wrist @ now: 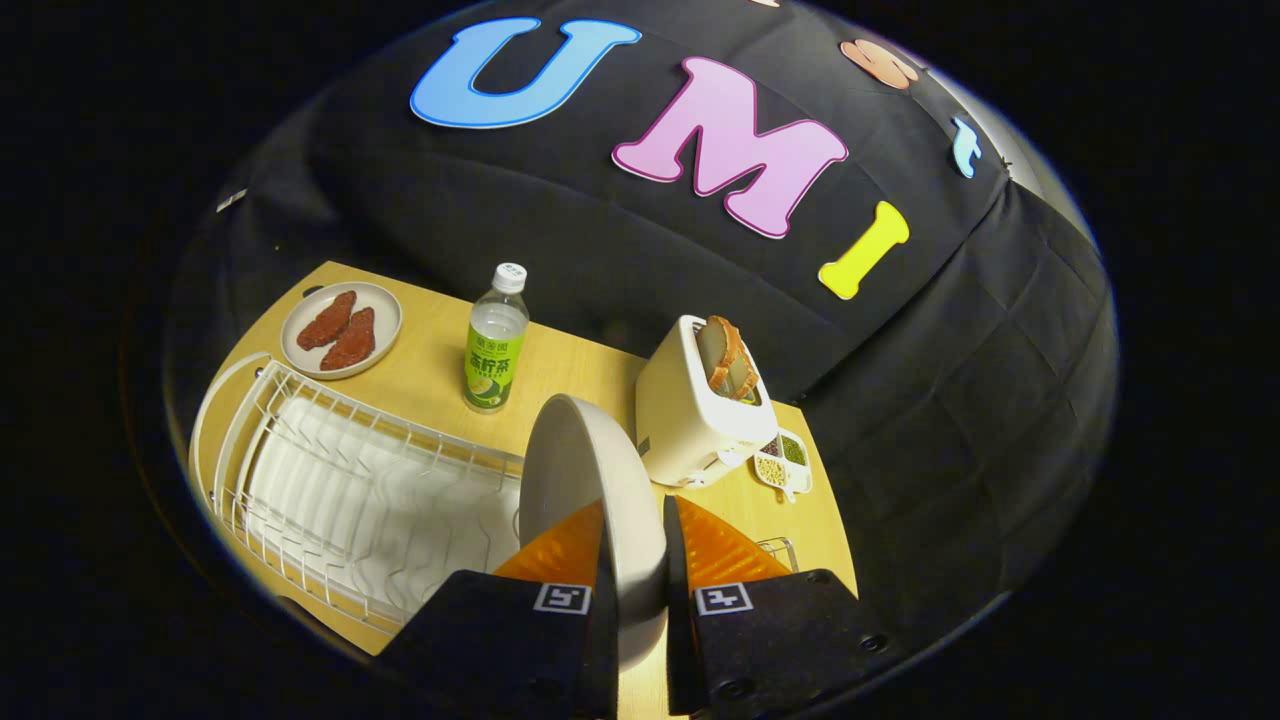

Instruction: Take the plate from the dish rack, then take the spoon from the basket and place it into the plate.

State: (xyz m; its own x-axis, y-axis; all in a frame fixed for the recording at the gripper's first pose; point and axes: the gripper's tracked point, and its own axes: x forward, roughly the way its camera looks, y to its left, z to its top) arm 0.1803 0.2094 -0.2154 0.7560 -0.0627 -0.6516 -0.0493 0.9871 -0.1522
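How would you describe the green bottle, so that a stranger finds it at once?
On the wooden table, look beyond the white dish rack. The bottle stands upright between the plate of brown food and the toaster, far ahead of the jaws, the only tall clear thing with a green label.

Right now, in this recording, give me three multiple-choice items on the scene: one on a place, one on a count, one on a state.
1. Where is the green-labelled bottle?
A. inside the dish rack
B. on the table between the small plate of meat and the toaster
C. lying on the toaster

2. How many brown meat pieces lie on the small plate?
A. one
B. two
C. four

3. What are the gripper's fingers at?
A. open with nothing between them
B. shut on the bottle
C. shut on the rim of the pale plate, held on edge

Key: 1 B, it stands upright on the table, the toaster to one side, the meat plate to the other; 2 B, two pieces lie side by side; 3 C, both fingers press the plate's rim beside the white dish rack.
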